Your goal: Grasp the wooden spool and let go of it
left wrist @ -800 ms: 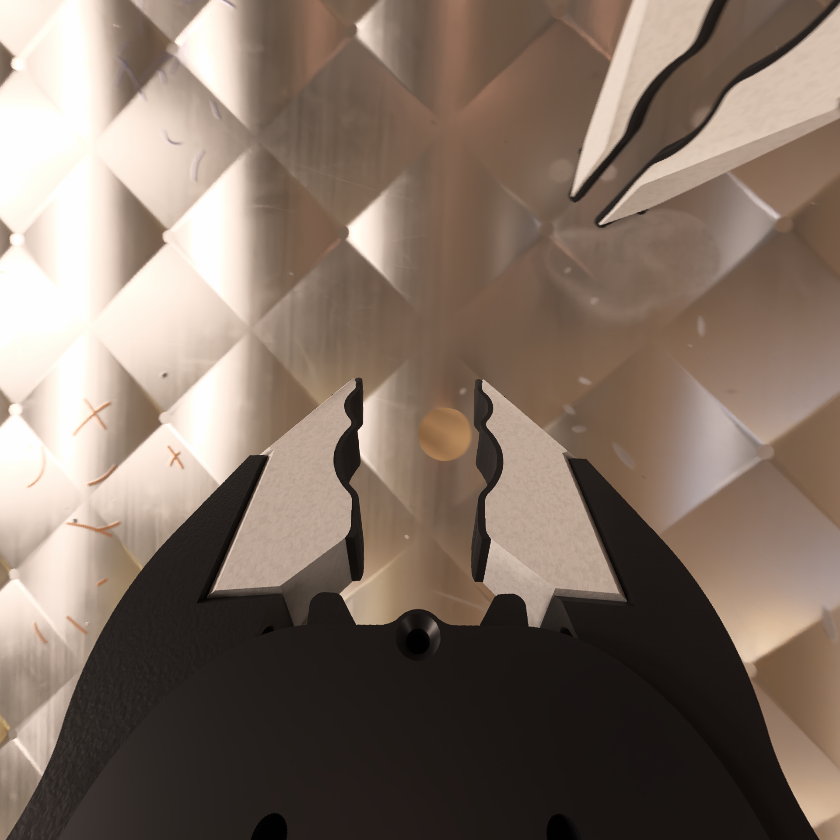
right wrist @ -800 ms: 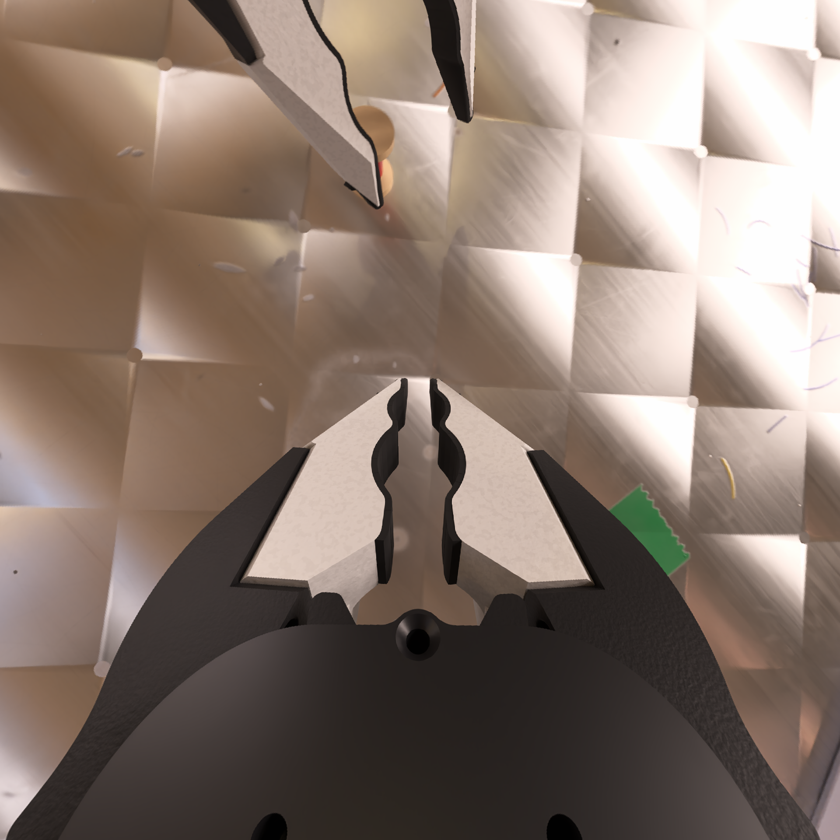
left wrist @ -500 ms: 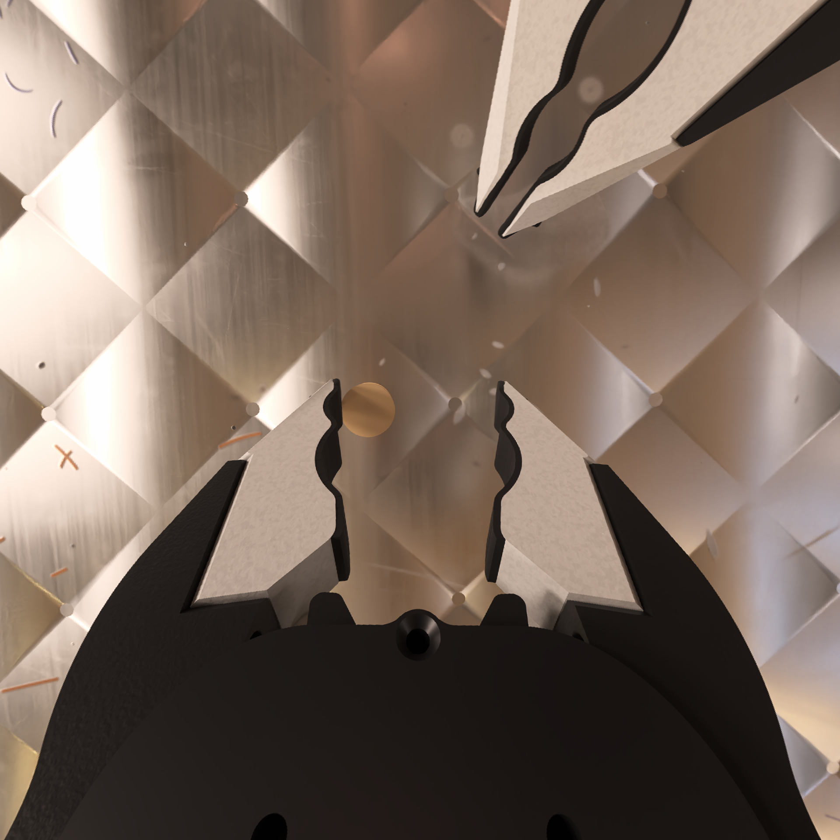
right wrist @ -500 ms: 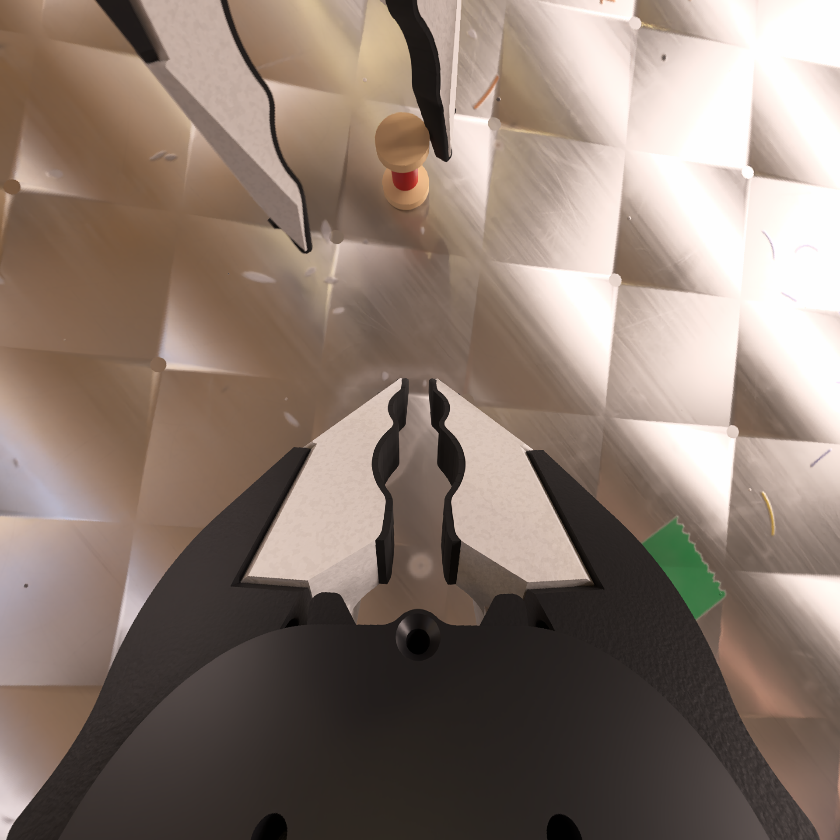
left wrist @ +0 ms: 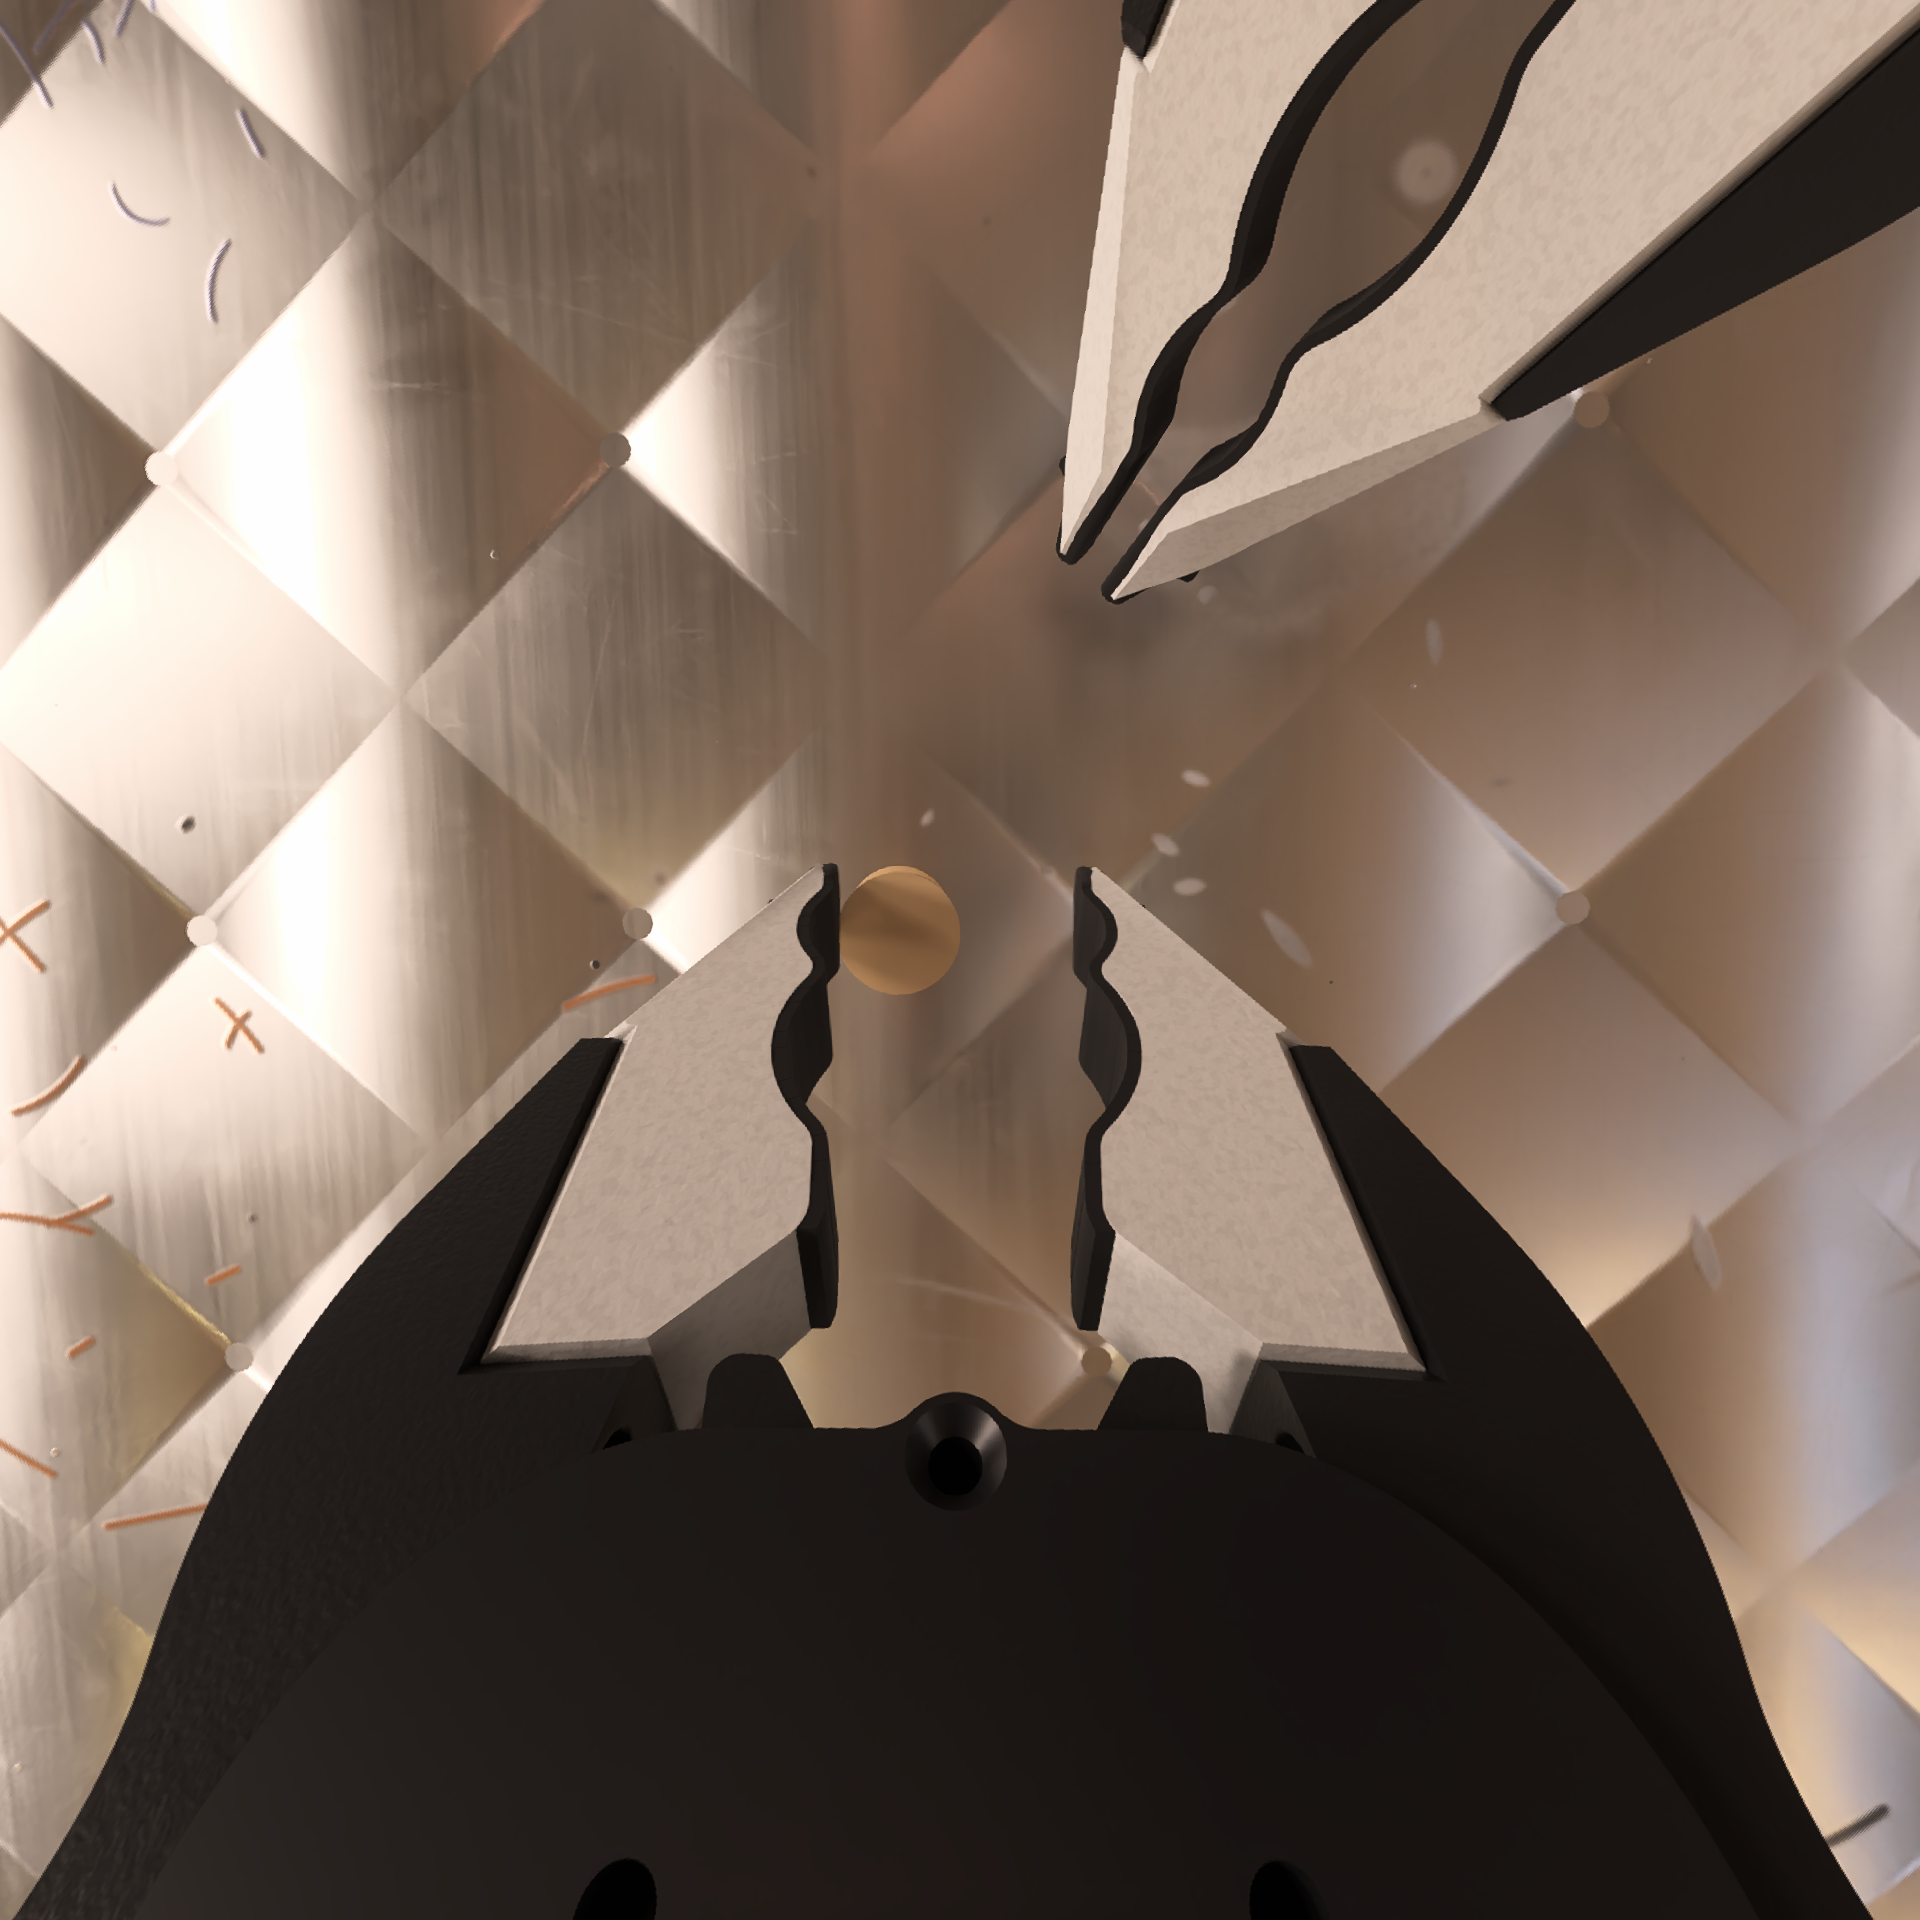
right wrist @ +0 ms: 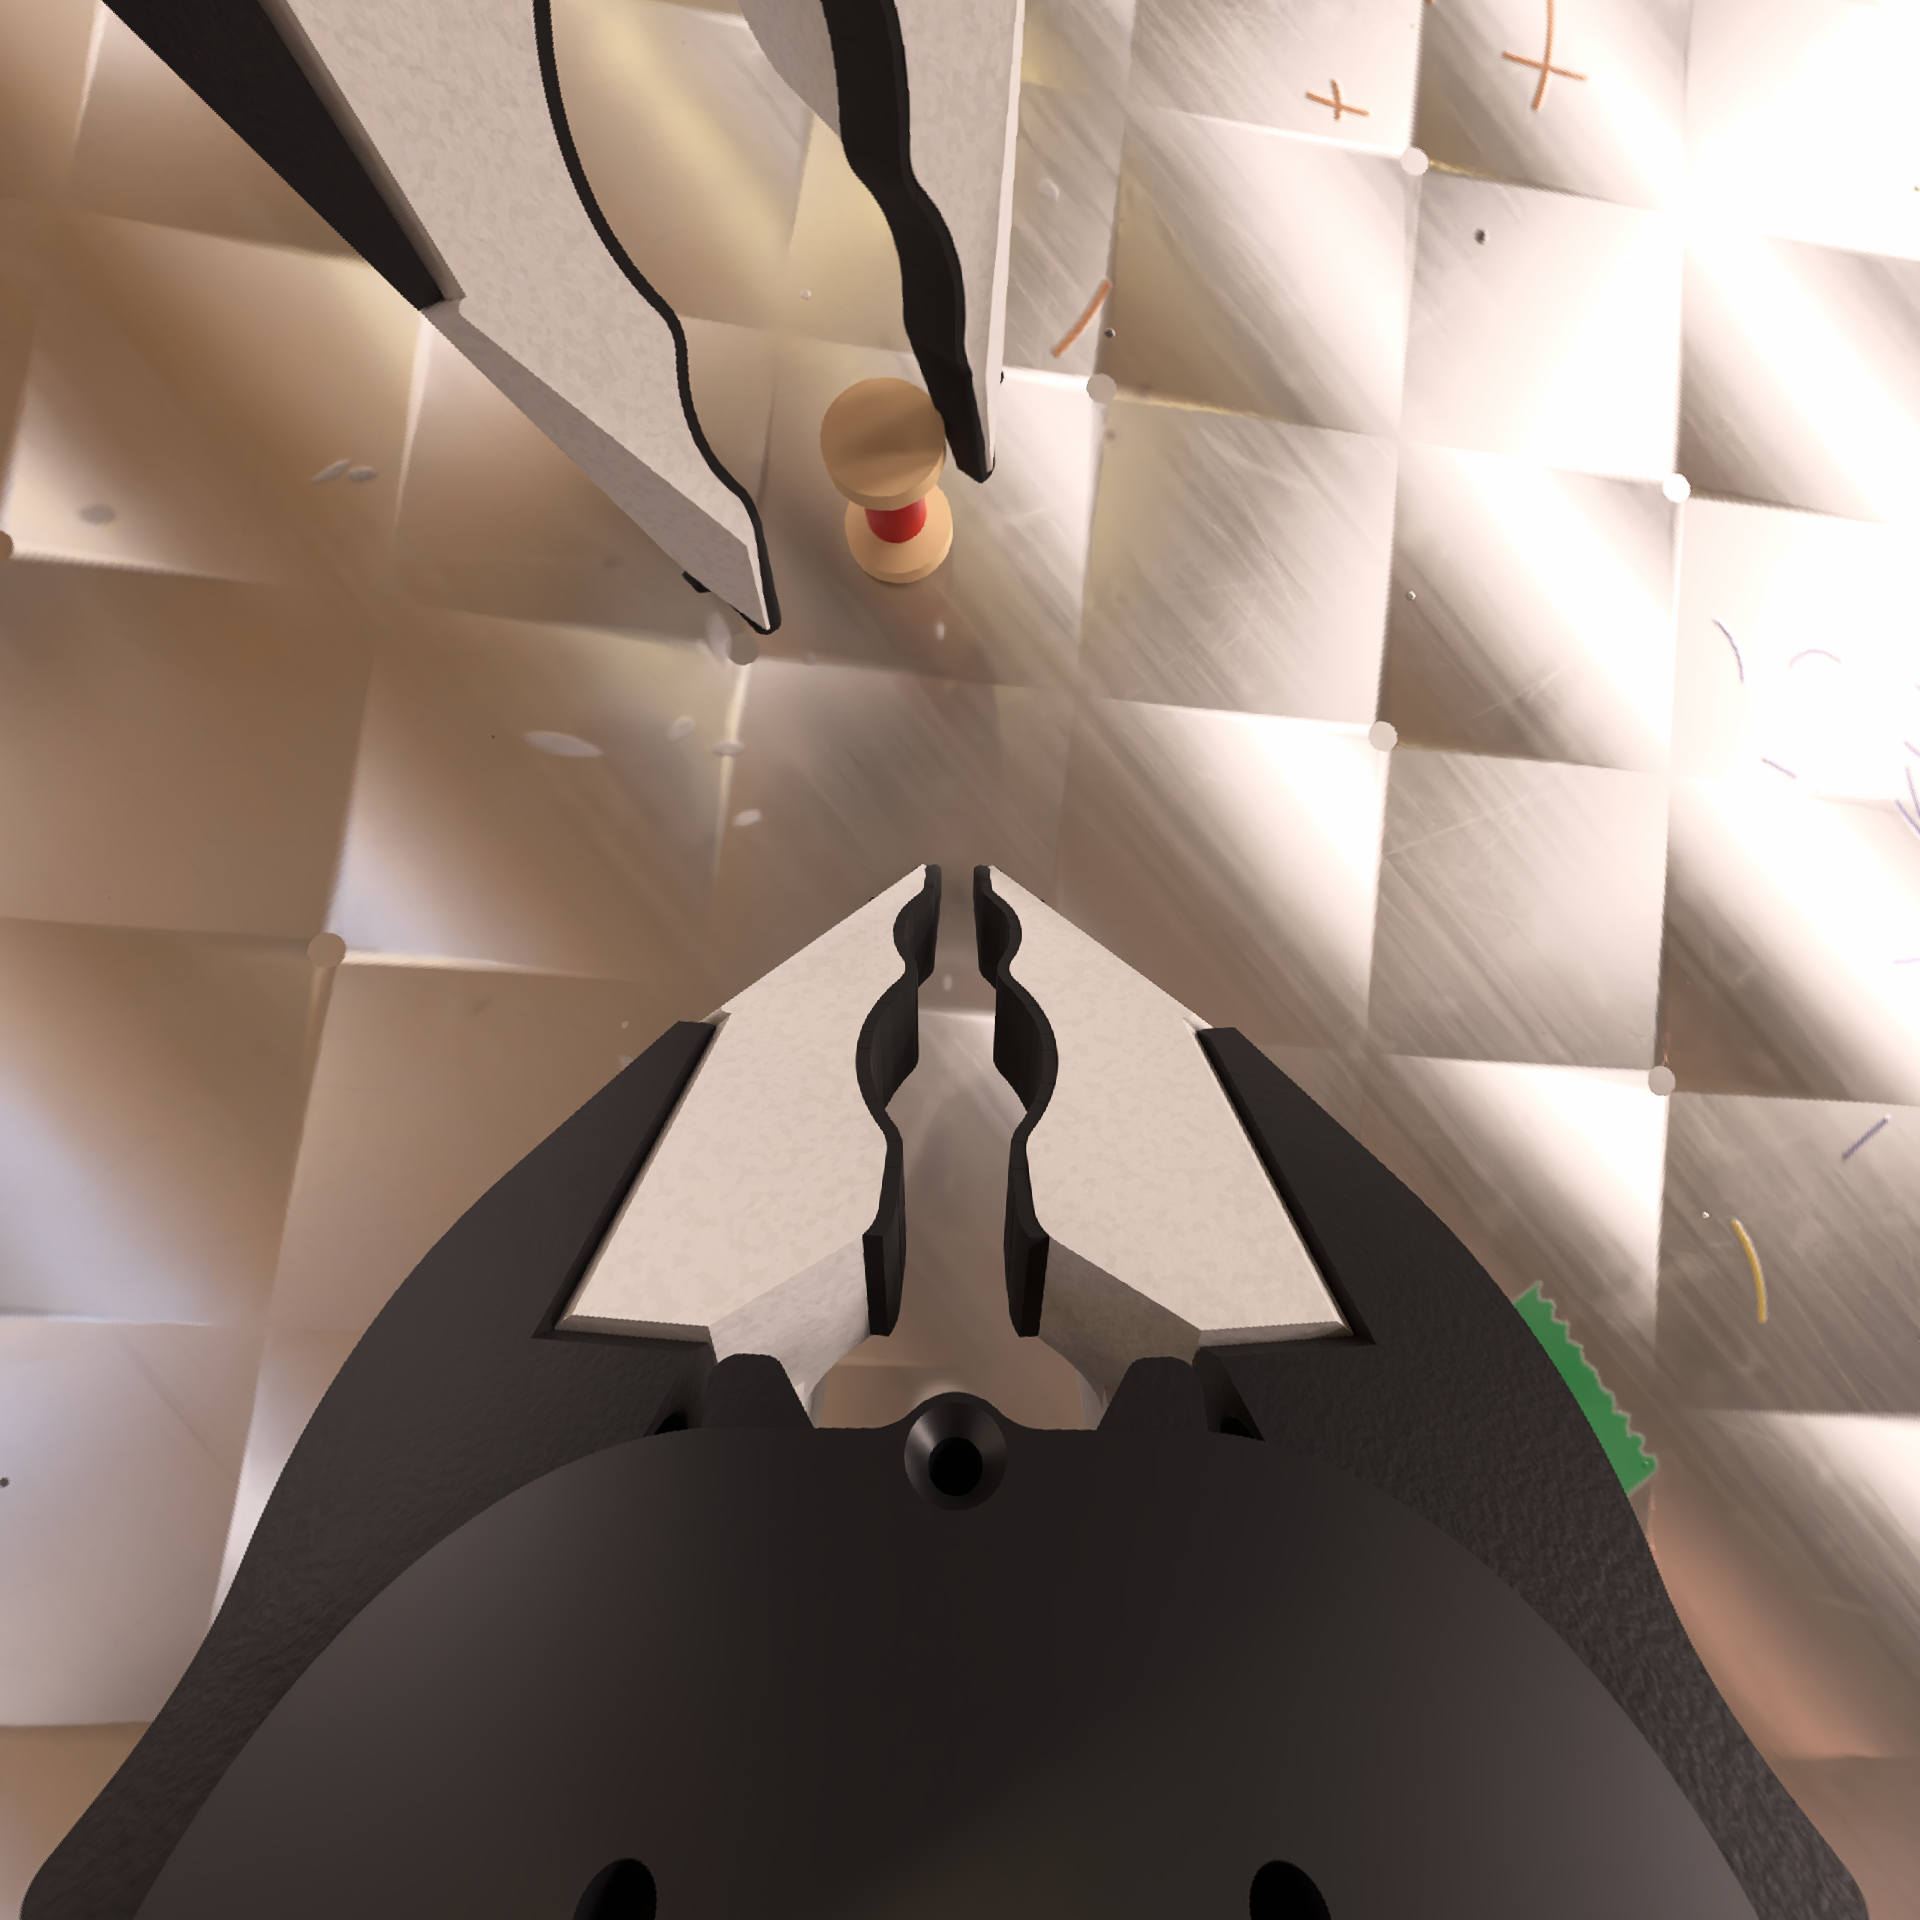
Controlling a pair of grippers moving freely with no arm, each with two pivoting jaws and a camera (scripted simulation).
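The wooden spool stands upright on the metal surface, with tan flanges and red thread on its core. In the left wrist view it shows as a tan disc from above. My left gripper is open around it, and the spool sits right beside the left fingertip, with a gap to the other finger. The left gripper also shows in the right wrist view, straddling the spool. My right gripper is shut and empty, hovering apart from the spool; it also shows in the left wrist view.
The surface is quilted shiny metal with strong glare at the right. A green strip with a serrated edge lies beside my right gripper. Small orange, purple and yellow thread scraps are scattered about.
The left gripper's jaws widened, then narrowed again. The spool went from mid-gap to beside the left fingertip. In the right wrist view the left gripper and spool have drawn nearer.
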